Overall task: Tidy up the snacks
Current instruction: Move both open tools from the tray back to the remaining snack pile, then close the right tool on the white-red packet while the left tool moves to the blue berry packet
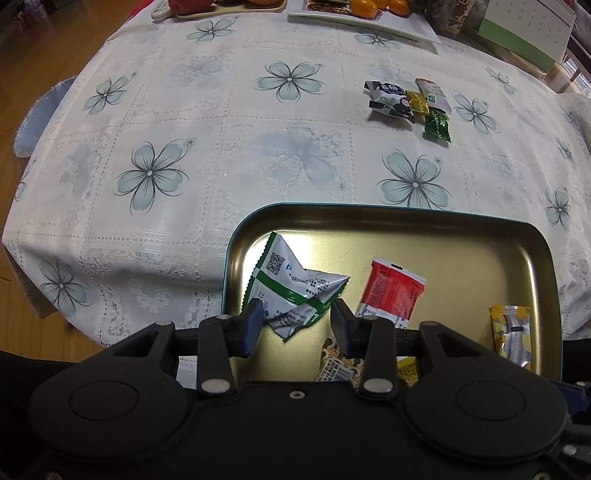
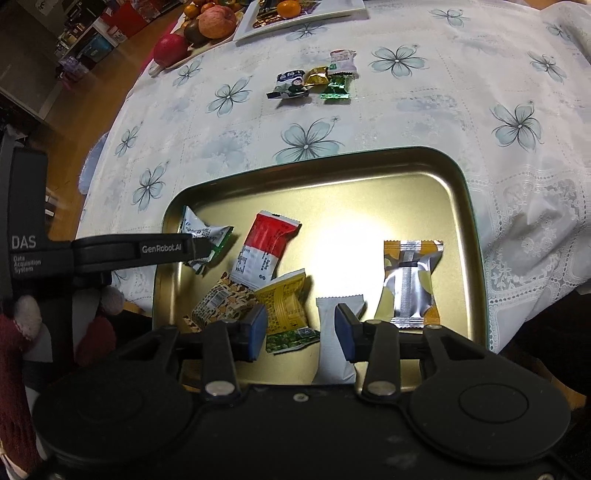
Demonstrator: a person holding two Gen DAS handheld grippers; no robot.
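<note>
A gold metal tray (image 1: 406, 225) (image 2: 458, 192) lies on the flowered tablecloth near me. In it lie a white-green packet (image 1: 291, 280) (image 2: 203, 236), a red-white packet (image 1: 391, 291) (image 2: 266, 247), a brown patterned packet (image 2: 221, 302), a yellow packet (image 2: 288, 306), a white packet (image 2: 336, 354) and a silver-yellow packet (image 1: 511, 332) (image 2: 410, 284). My left gripper (image 1: 297, 328) is open, its jaws standing either side of the white-green packet; its finger shows in the right wrist view (image 2: 147, 251). My right gripper (image 2: 301, 332) is open and empty over the tray's near edge.
Several loose snacks (image 1: 410, 103) (image 2: 314, 79) lie together on the cloth beyond the tray. Plates of fruit (image 2: 207, 26) and oranges (image 1: 365, 7) stand at the far edge. A green calendar (image 1: 517, 33) stands far right. The table's left edge drops to wooden floor.
</note>
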